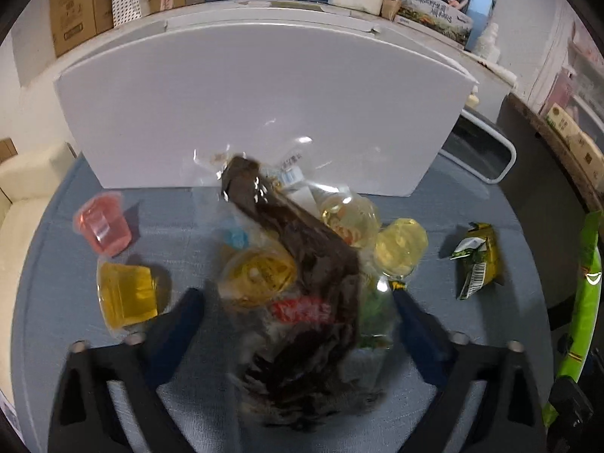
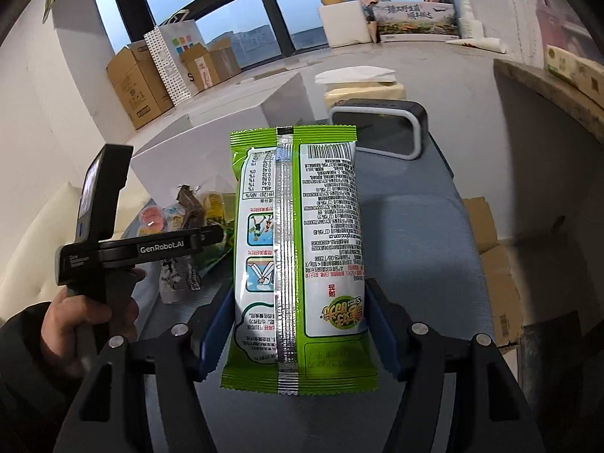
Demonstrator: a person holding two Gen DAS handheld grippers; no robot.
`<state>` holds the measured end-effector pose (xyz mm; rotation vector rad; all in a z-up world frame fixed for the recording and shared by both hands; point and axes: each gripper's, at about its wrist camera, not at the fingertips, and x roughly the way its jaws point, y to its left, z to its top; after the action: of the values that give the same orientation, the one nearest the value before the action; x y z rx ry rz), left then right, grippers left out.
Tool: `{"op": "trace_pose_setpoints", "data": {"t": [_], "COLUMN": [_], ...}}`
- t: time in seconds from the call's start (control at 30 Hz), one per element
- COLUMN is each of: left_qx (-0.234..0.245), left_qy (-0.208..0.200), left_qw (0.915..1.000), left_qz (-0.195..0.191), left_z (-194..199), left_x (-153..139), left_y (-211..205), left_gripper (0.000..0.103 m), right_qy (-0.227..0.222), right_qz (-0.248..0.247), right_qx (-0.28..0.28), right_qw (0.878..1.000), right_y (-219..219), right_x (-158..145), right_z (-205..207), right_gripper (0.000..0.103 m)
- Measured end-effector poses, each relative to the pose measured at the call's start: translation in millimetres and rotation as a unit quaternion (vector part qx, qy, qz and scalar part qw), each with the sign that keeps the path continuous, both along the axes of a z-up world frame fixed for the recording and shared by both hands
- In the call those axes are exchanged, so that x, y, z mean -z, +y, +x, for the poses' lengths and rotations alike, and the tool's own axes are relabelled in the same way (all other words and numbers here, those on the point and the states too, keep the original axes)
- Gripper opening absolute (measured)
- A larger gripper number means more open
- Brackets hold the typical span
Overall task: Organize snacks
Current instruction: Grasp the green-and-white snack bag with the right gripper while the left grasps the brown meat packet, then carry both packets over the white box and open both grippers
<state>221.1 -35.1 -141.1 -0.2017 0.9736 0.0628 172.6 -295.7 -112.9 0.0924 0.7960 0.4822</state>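
The right gripper held a green snack packet by its sides, the blue pads pressing both long edges, barcode side up, above the grey-blue table. The left gripper stood wide apart around a clear bag of snacks, which held a dark brown packet and yellow jelly cups; the picture was blurred there, and whether the pads touched the bag could not be told. On the table to the left of the bag lay a red jelly cup and, nearer, a yellow jelly cup. To the right lay a small green packet, well apart from the bag. A white box stood at the far side of the table. A person's hand gripped the left gripper's handle.
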Motion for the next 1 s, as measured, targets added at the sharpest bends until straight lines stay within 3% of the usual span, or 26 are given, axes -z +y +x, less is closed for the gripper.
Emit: {"op": "trace_pose_setpoints", "data": {"t": [0.03,0.4,0.7,1.0], "left_qx": [-0.001,0.030,0.049,0.058], "left_qy": [-0.001,-0.060,-0.092,-0.125], "left_qw": [1.0000,0.9977,0.9942,0.9903], "left_qz": [-0.002,-0.012,-0.029,-0.018], "left_z": [-2,-49,-82,-103], "left_x": [-1,-42,-74,-96], "left_y": [1,19,41,63], "left_gripper": [0.081,0.081,0.081,0.081], "right_qy": [0.001,0.000,-0.008,-0.026], "right_qz": [0.001,0.006,0.003,0.002], "right_qx": [0.001,-0.013,-0.043,-0.075], "right_qw": [1.000,1.000,0.999,0.997], "right_y": [-2,10,45,90], "right_x": [1,2,-6,-22], "right_z": [1,6,5,9], "right_gripper": [0.070,0.070,0.070,0.070]}}
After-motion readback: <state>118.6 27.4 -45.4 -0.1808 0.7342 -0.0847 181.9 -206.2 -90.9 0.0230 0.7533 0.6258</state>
